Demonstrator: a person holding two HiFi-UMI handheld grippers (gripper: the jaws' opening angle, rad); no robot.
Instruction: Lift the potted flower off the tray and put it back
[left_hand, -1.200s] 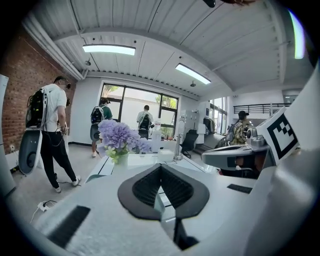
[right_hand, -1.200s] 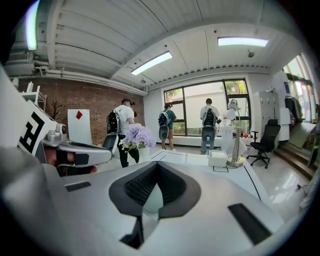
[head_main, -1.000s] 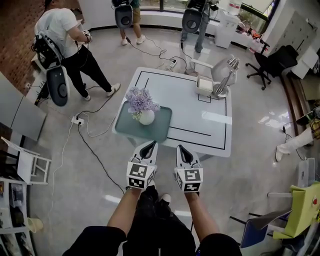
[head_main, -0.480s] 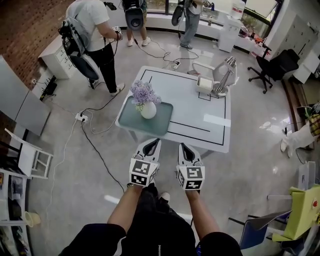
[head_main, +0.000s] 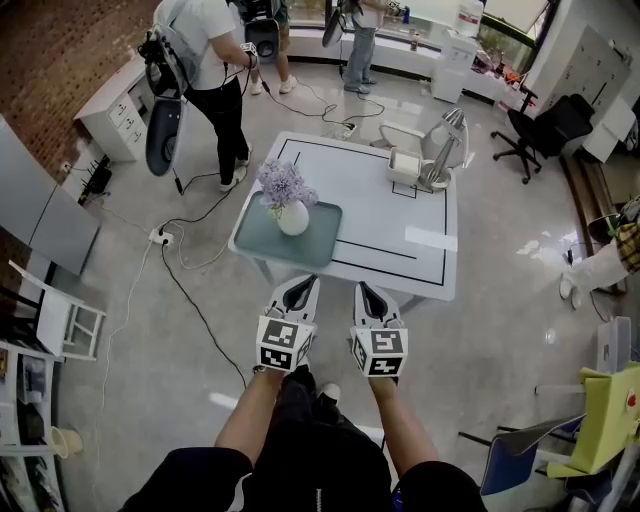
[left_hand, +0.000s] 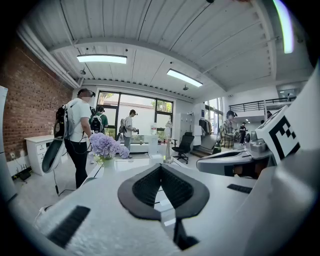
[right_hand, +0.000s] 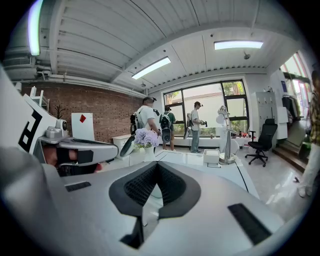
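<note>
1 potted flower (head_main: 286, 198), 1 tray (head_main: 312, 247), 1 table (head_main: 395, 225)

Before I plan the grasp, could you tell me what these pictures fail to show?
- Left gripper view: the potted flower's base is hidden behind the left gripper's body.
- Head view: blossoms cover the pot's rim.
- Head view: the white box's contents are too small to tell.

A brick wall (head_main: 60, 60) runs down the left. The floor (head_main: 500, 300) is glossy grey, with cables (head_main: 200, 308) trailing across it. A white table (head_main: 370, 215) stands mid-room — a black office chair (head_main: 555, 125) beyond its far right corner, a white folding chair (head_main: 50, 315) off to the left. Tall windows (left_hand: 145, 102) fill the far end, and strip lights (left_hand: 102, 59) line the white ceiling.
</note>
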